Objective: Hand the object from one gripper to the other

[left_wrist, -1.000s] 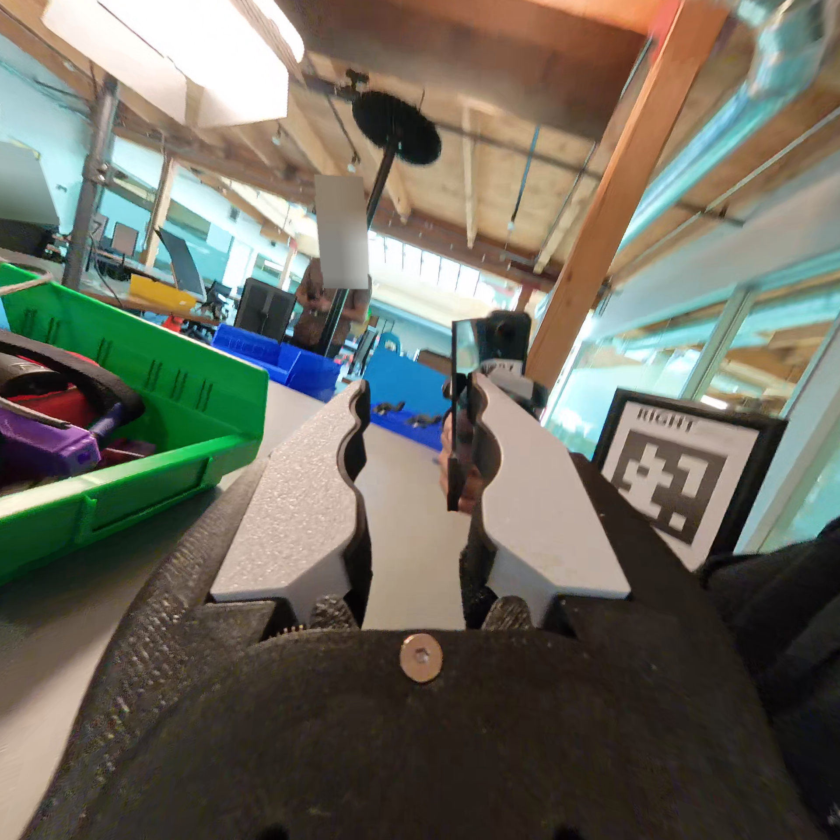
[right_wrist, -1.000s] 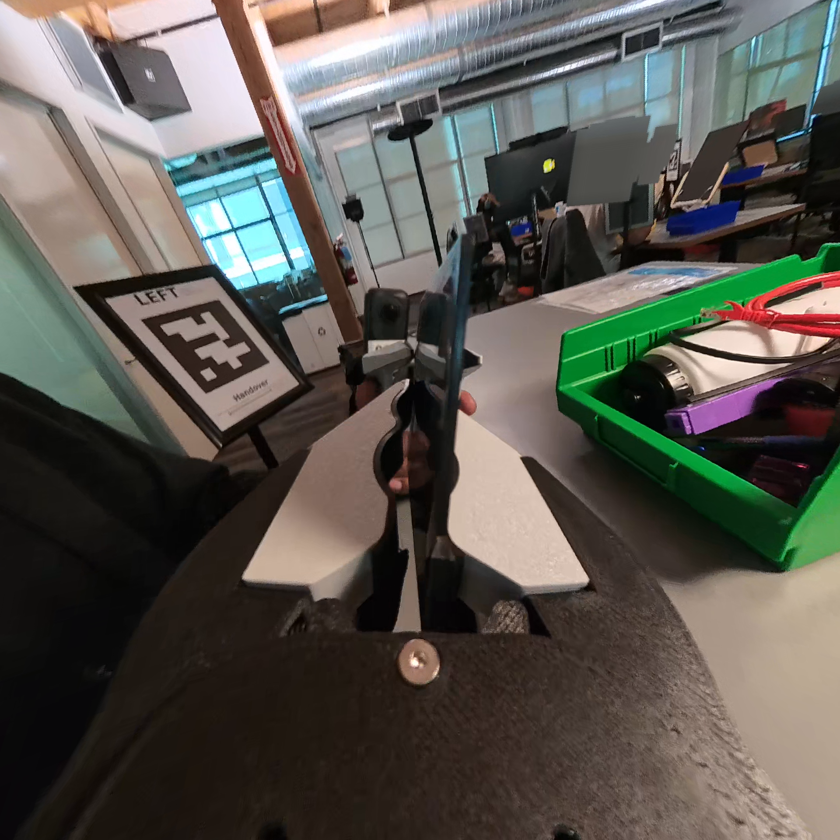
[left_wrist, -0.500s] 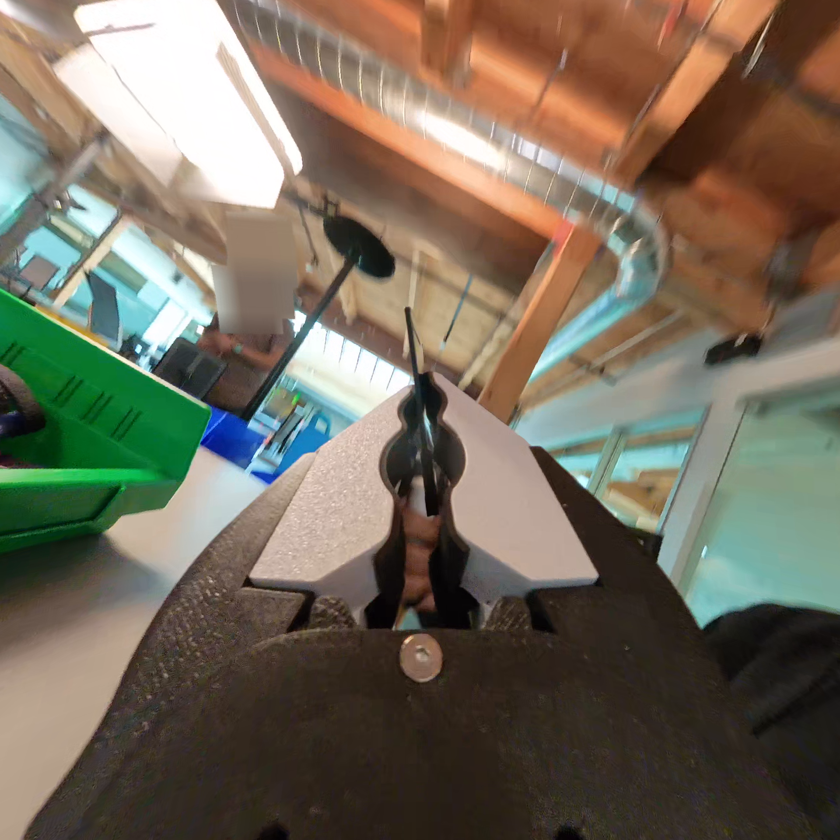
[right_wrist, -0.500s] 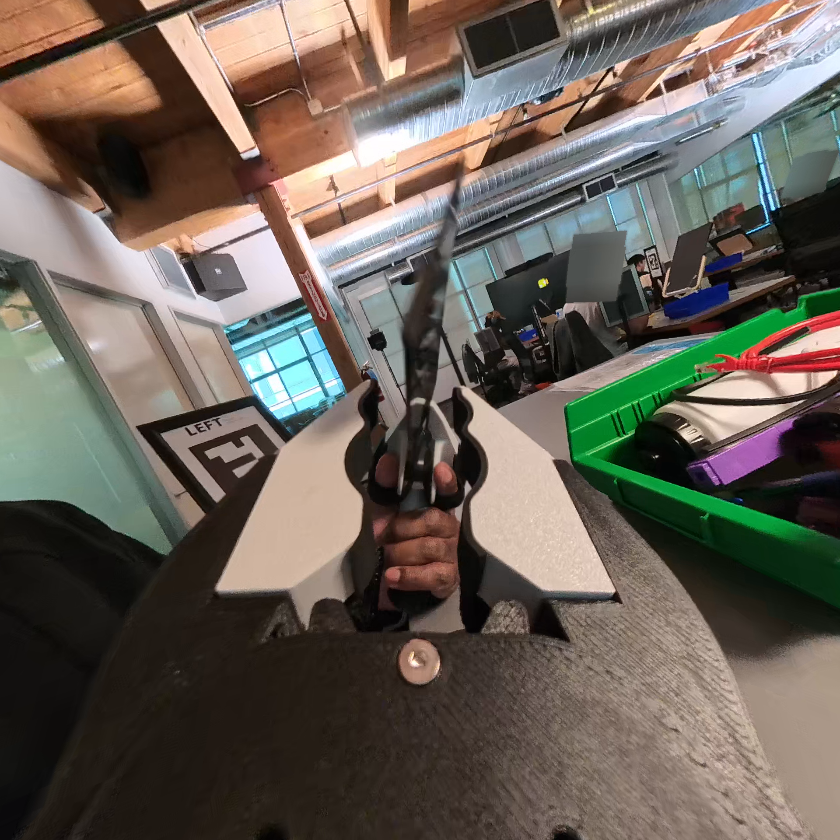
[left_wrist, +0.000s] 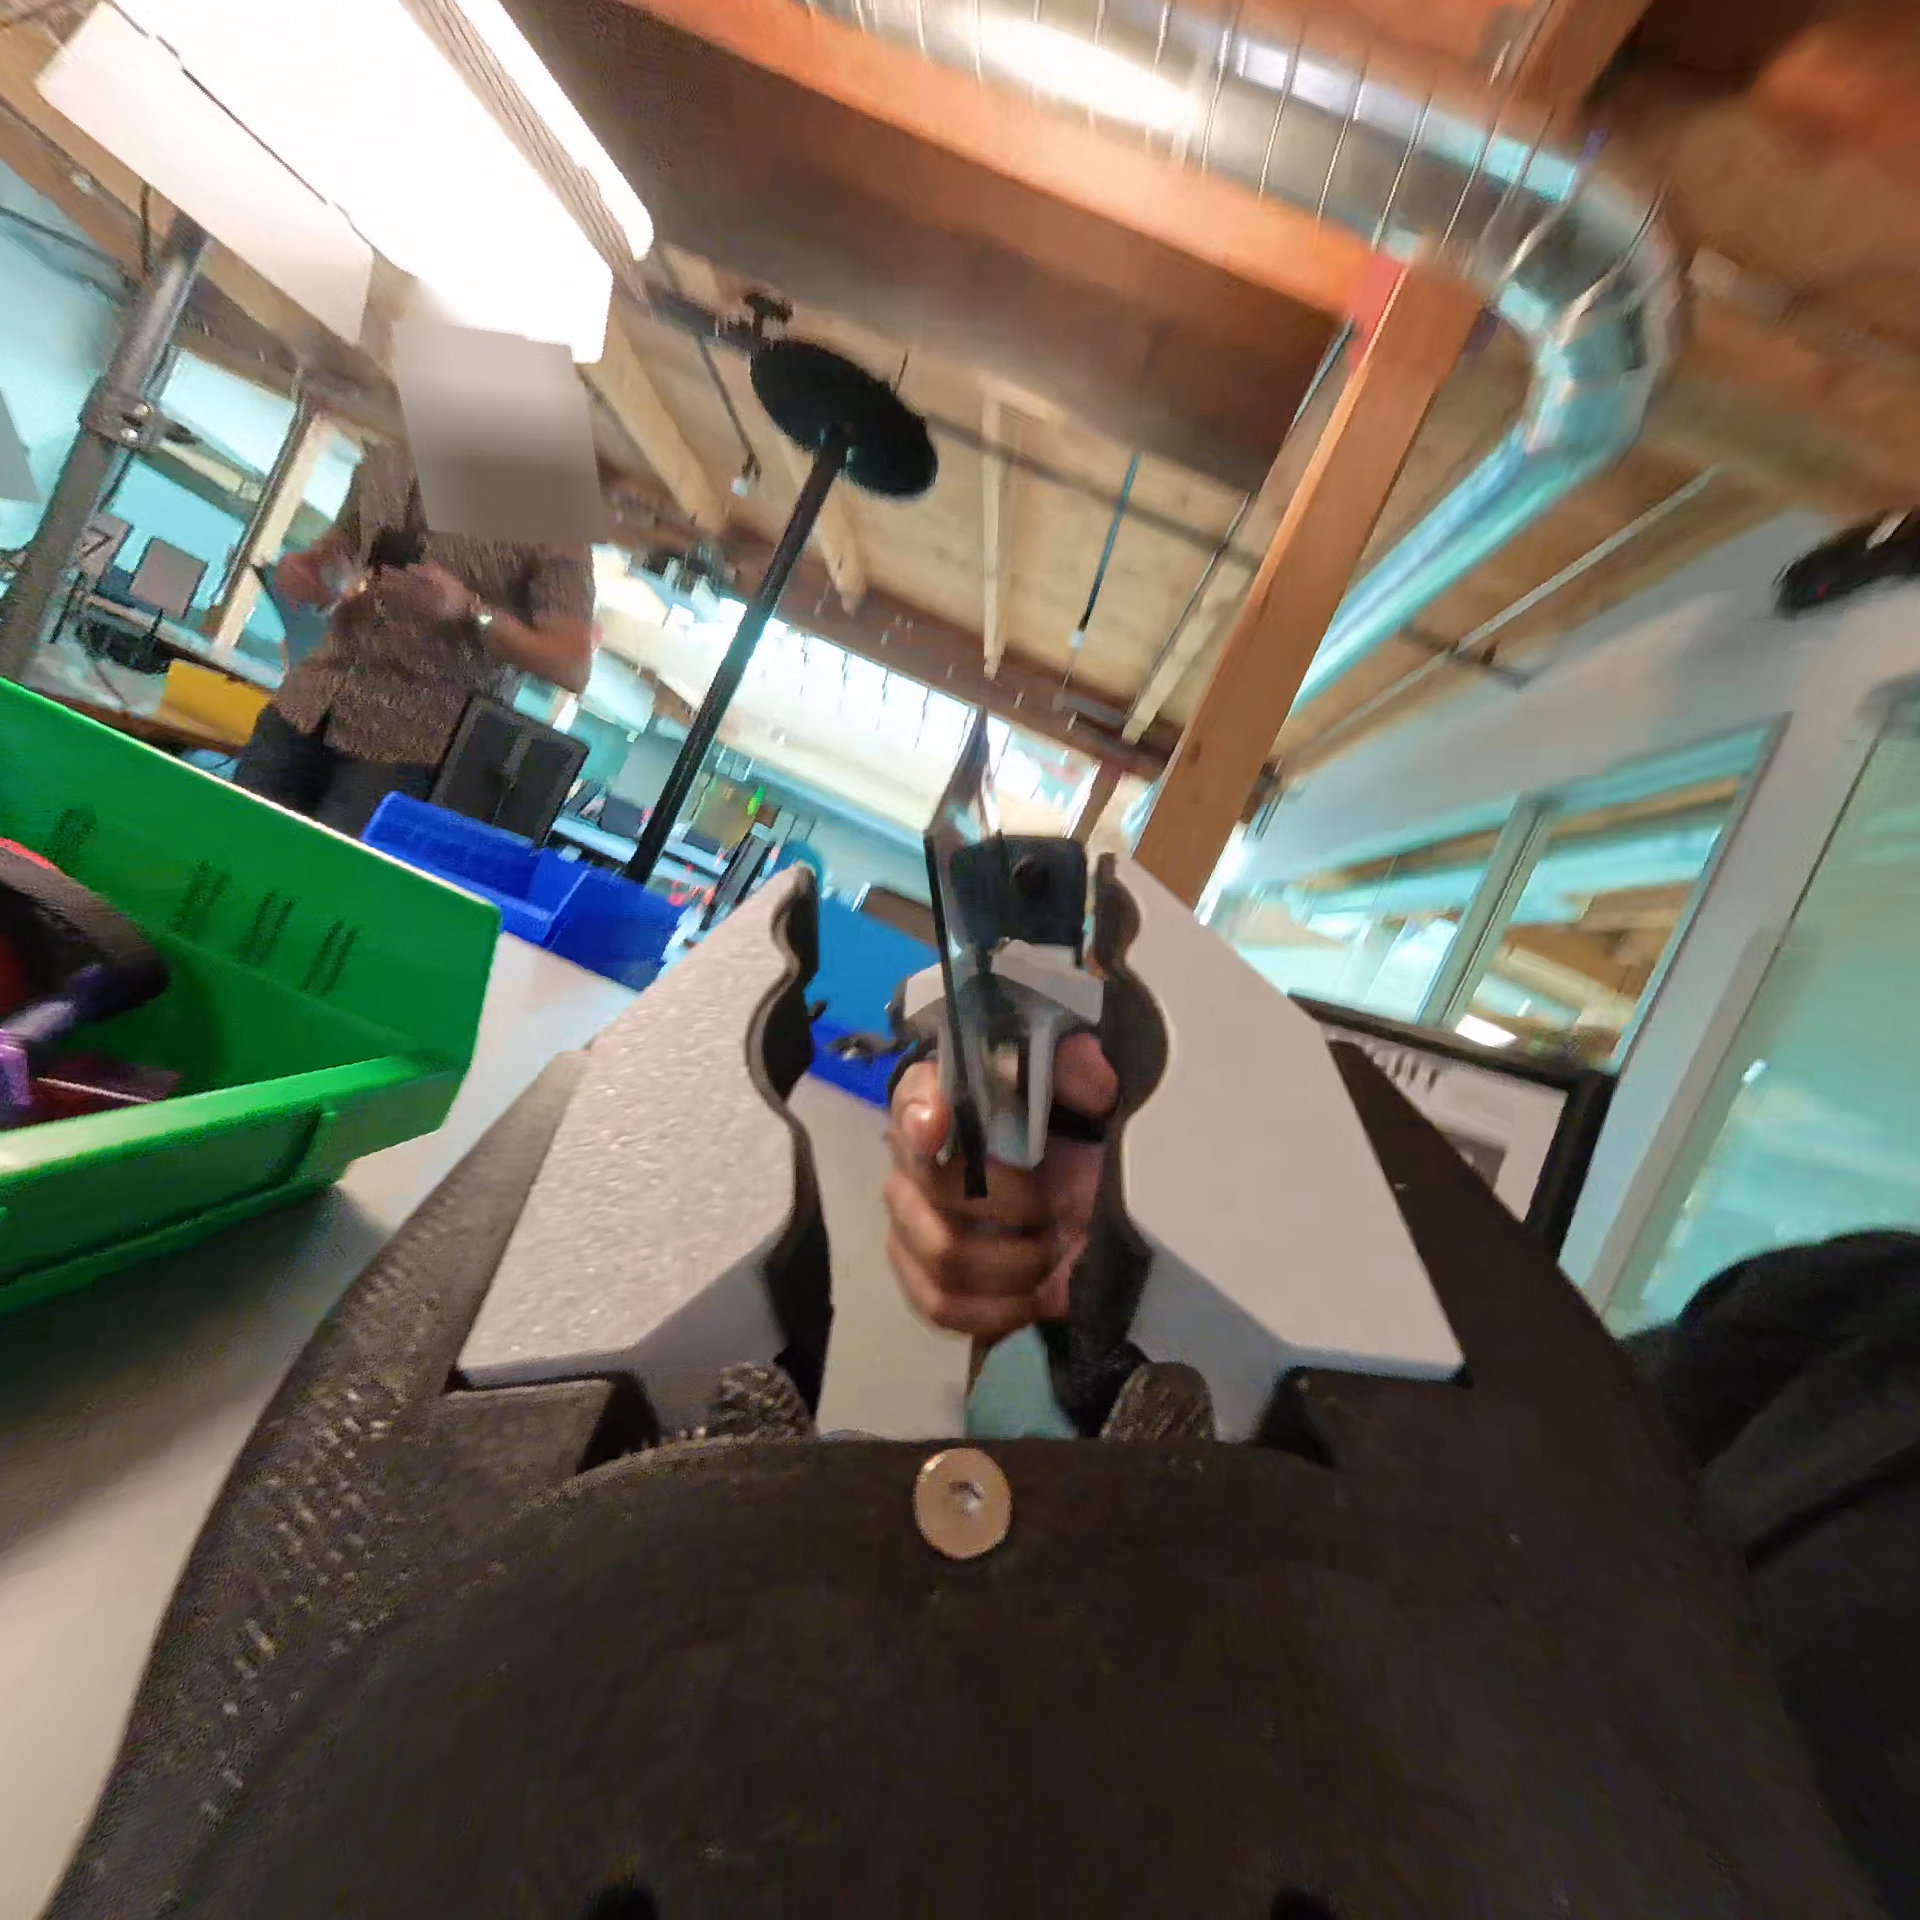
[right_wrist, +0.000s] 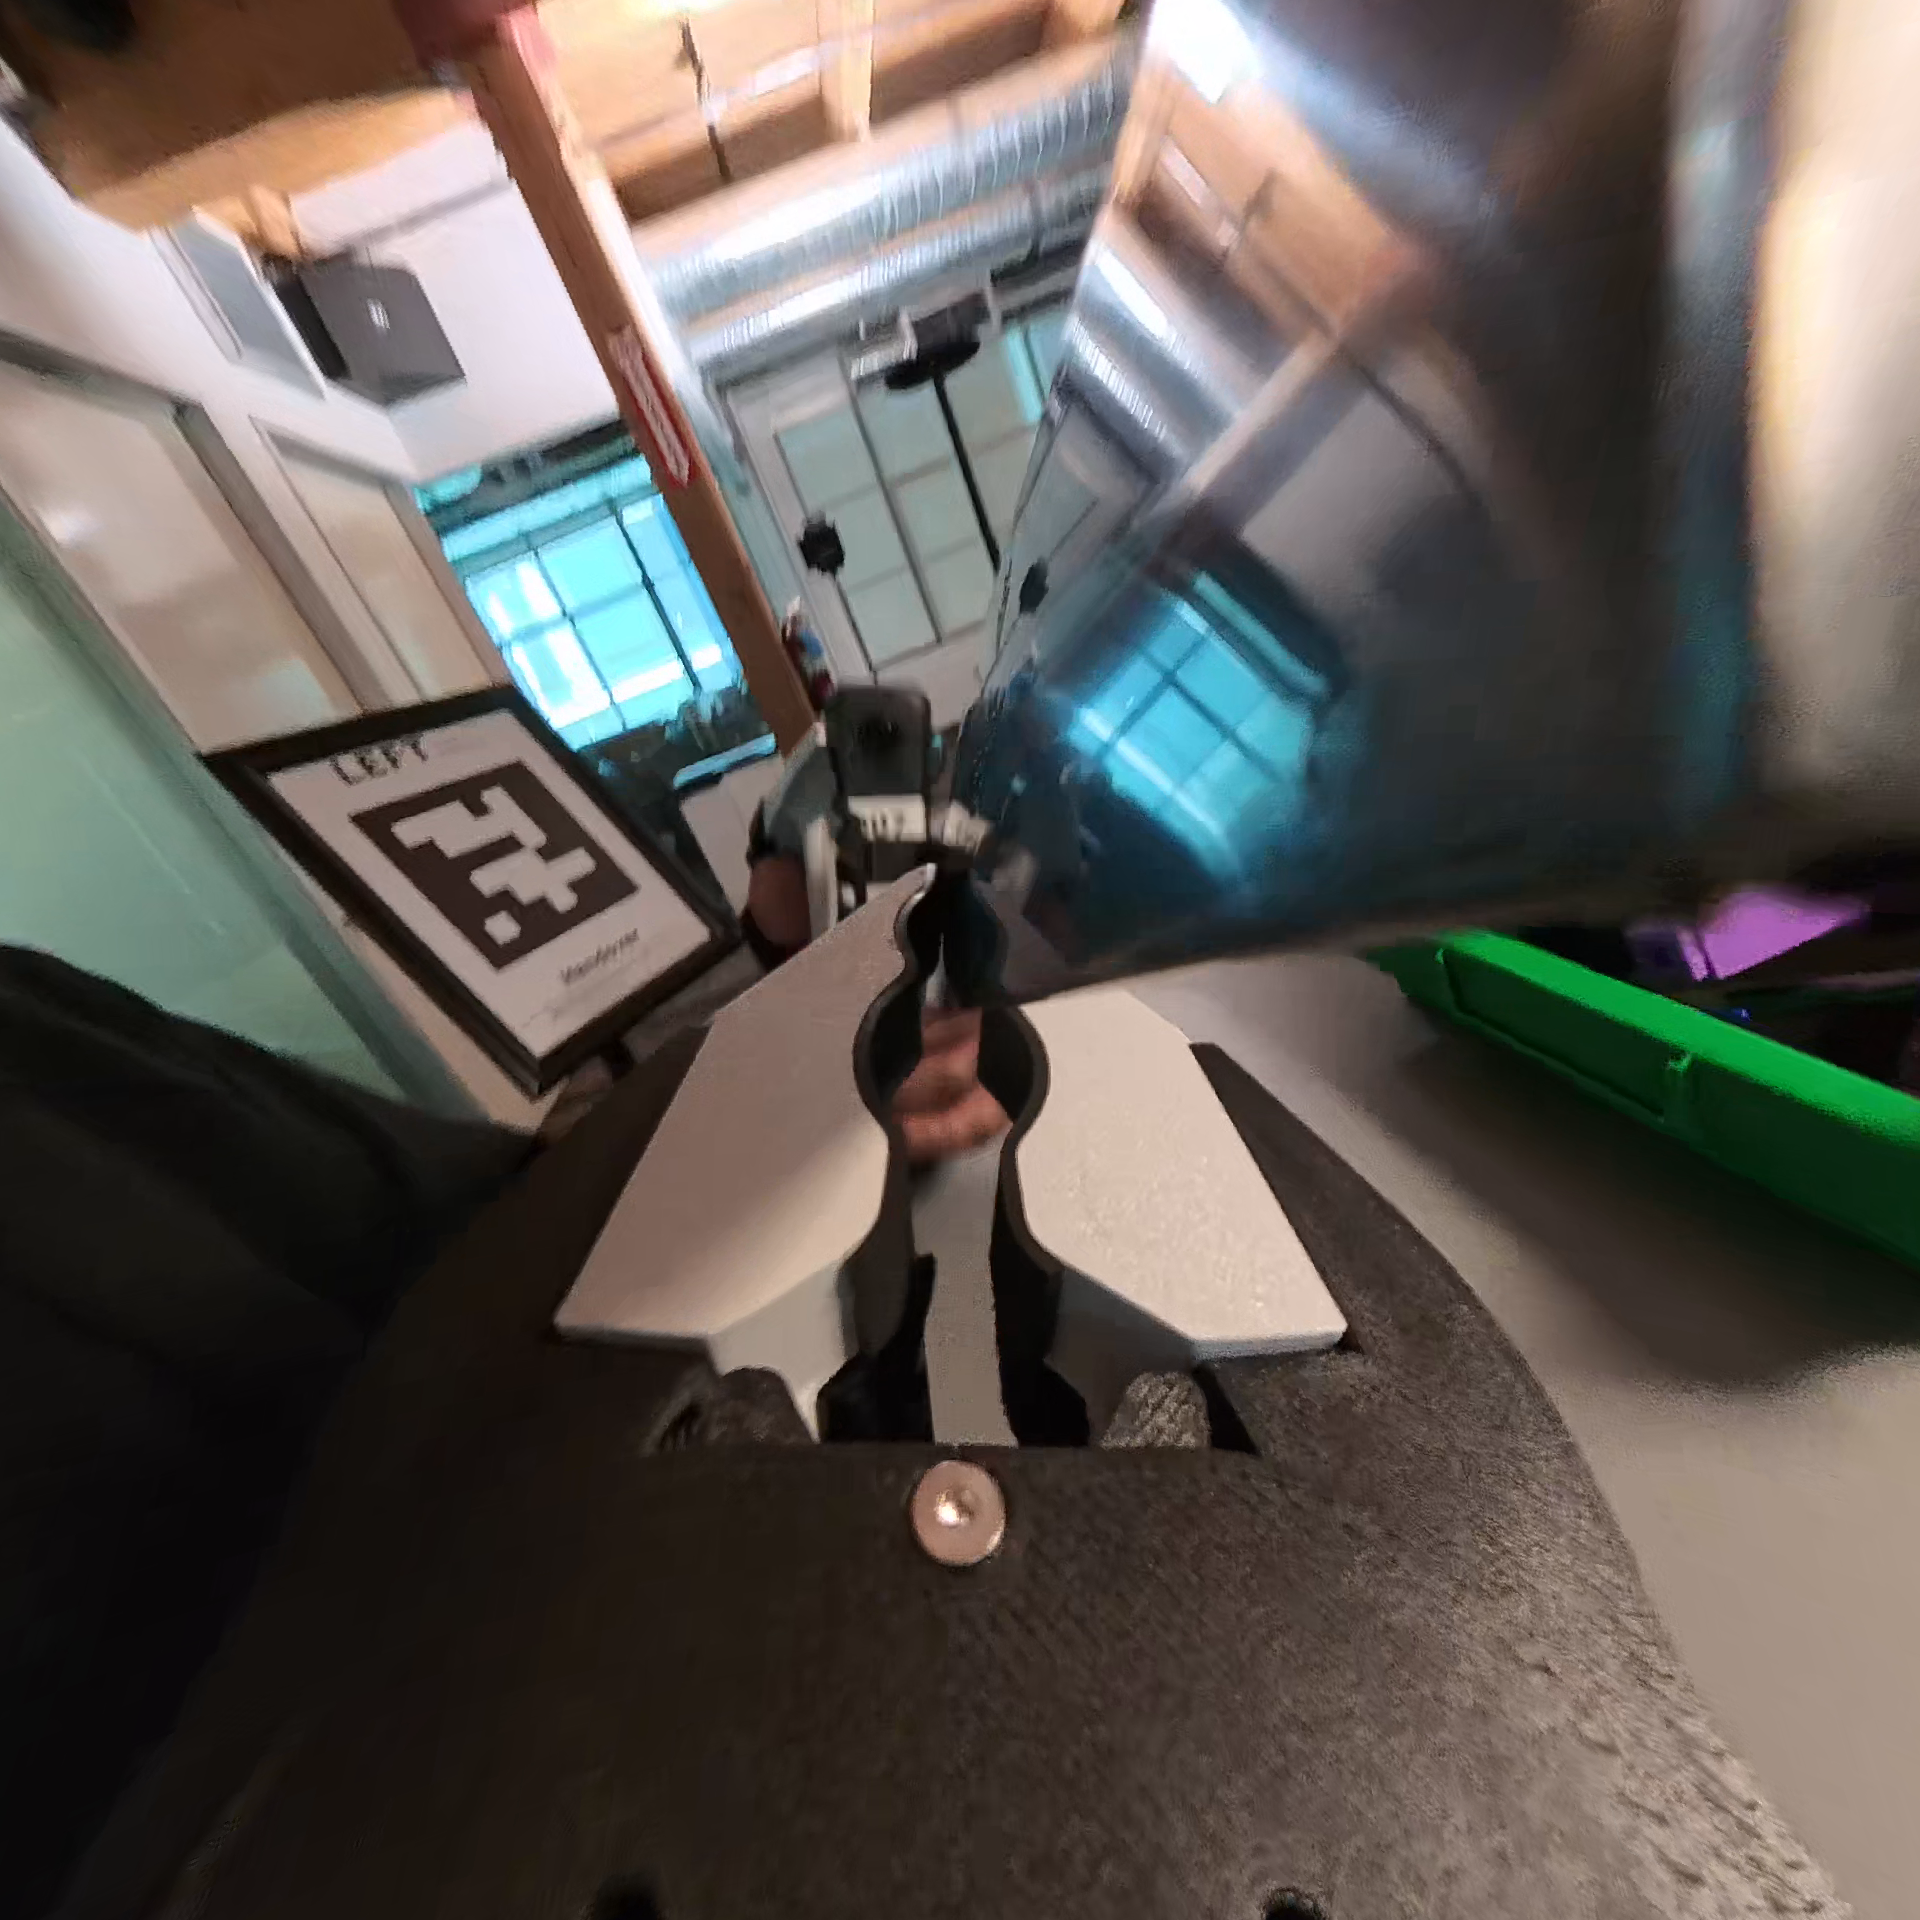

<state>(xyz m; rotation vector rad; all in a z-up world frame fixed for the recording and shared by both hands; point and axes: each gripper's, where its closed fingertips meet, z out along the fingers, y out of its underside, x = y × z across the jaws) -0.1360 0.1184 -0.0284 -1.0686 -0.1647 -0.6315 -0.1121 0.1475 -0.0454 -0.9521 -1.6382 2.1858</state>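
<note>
Green bin (left_wrist: 260,997), black-and-white patterned sign (right_wrist: 499,862), grey tool fingers (left_wrist: 644,1143).

wooden beam ceiling (left_wrist: 1039,499) | silver duct (left_wrist: 1558,343) | glass walls (right_wrist: 582,623)

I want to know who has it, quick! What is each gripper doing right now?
Left gripper: open, holding nothing.
Right gripper: closed on the shiny dark sheet.
</note>
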